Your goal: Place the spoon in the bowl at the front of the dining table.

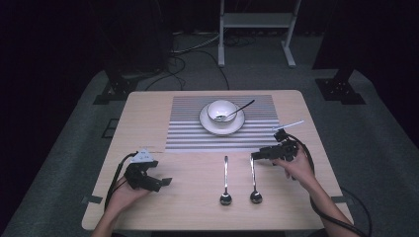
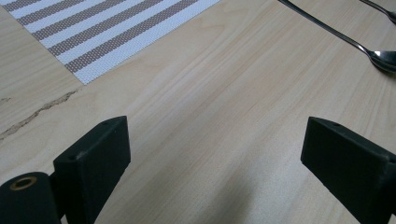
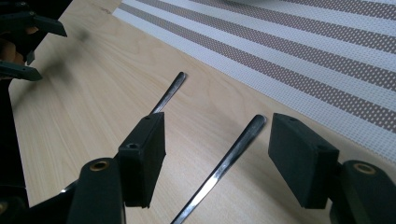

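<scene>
Jaws of the right gripper (image 3: 217, 156) stand wide apart on either side of the handle end of the right spoon (image 1: 254, 180), not touching it, just short of the striped placemat (image 1: 188, 132). Beside it lies the left spoon (image 1: 226, 181), both bowls toward the person. The left gripper (image 2: 215, 168), jaws wide and empty, hovers over bare wooden surface (image 1: 148, 111). A bowl (image 1: 221, 111) sits on a plate (image 1: 237, 126) on the placemat.

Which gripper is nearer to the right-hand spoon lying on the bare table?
Right. The right gripper is open with its jaws either side of the handle of the right-hand spoon. The left gripper, also open, sits well off to its left, beyond the other spoon.
</scene>
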Available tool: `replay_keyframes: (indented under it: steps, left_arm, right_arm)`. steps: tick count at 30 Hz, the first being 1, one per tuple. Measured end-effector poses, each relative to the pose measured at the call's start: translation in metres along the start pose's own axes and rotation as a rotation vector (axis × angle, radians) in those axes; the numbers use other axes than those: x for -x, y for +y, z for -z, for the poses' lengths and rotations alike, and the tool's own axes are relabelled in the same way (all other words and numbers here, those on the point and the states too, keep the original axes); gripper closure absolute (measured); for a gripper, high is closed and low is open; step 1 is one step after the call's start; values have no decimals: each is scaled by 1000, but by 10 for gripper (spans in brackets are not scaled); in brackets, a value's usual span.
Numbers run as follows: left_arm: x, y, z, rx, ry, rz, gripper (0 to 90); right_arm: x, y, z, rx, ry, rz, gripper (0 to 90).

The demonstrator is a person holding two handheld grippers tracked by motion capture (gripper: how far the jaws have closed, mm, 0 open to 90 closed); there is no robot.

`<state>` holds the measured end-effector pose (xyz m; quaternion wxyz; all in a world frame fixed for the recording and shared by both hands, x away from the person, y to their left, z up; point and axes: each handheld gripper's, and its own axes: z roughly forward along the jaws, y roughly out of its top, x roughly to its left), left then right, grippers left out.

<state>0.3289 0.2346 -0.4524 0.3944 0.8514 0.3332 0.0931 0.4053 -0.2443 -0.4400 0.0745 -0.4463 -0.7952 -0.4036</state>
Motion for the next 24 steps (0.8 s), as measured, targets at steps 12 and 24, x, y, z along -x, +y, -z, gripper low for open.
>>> replay_keyframes:
  steps: [12, 24]
  left_arm:
    - [1, 0, 0, 0, 2, 0, 71]
    - [1, -1, 0, -2, 11, -5, 71]
  right_arm:
    - [-3, -19, 3, 24, 0, -2, 351]
    - [-8, -34, 7, 50, 2, 2, 346]
